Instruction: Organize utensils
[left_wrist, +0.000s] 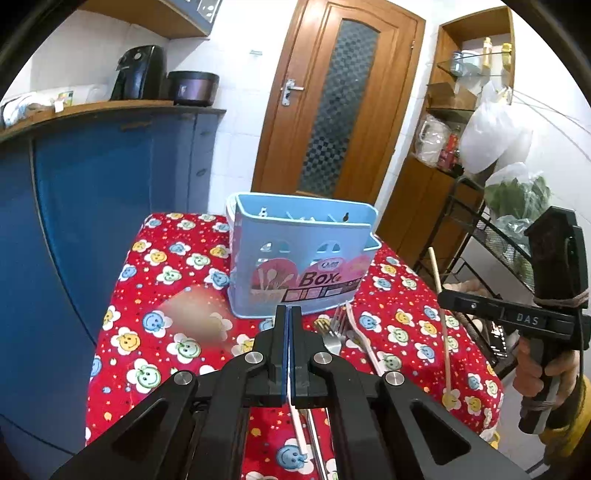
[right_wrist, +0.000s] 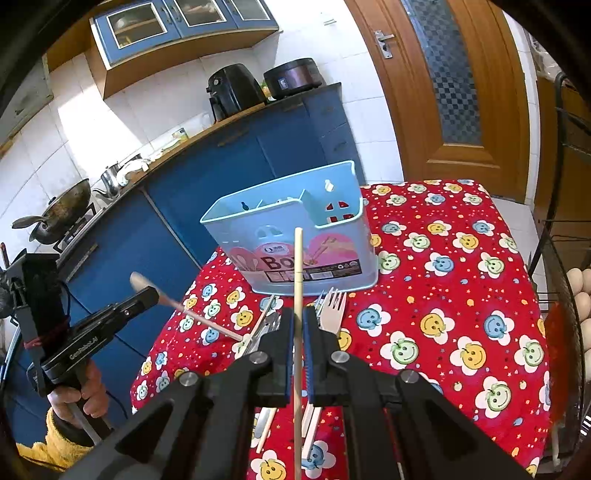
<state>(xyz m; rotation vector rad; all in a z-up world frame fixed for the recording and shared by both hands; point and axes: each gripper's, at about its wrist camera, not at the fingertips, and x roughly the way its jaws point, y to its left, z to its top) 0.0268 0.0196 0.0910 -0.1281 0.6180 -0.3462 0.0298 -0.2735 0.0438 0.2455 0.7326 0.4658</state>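
Observation:
A light blue utensil box (left_wrist: 258, 229) (right_wrist: 240, 229) stands on the red flowered tablecloth (left_wrist: 155, 258). In front of it lie a metal fork (left_wrist: 330, 339), a pale fork (right_wrist: 332, 310) and some sticks. My right gripper (right_wrist: 298, 314) (left_wrist: 441, 295) is shut on a wooden chopstick (right_wrist: 298, 258) that stands upright before the box. My left gripper (left_wrist: 288, 314) (right_wrist: 153, 291) is shut, its blue pads meeting with nothing seen between them. A thin wooden stick (right_wrist: 207, 321) with a blurred pale end slants from its tip down to the cloth. Whether that stick is gripped I cannot tell.
Blue cabinets (left_wrist: 92, 221) run along the table's left side, with an air fryer (left_wrist: 138, 72) and a pot on top. A wooden door (left_wrist: 332, 103) is behind the table. A black wire rack (right_wrist: 569, 258) with eggs stands at the table's right edge.

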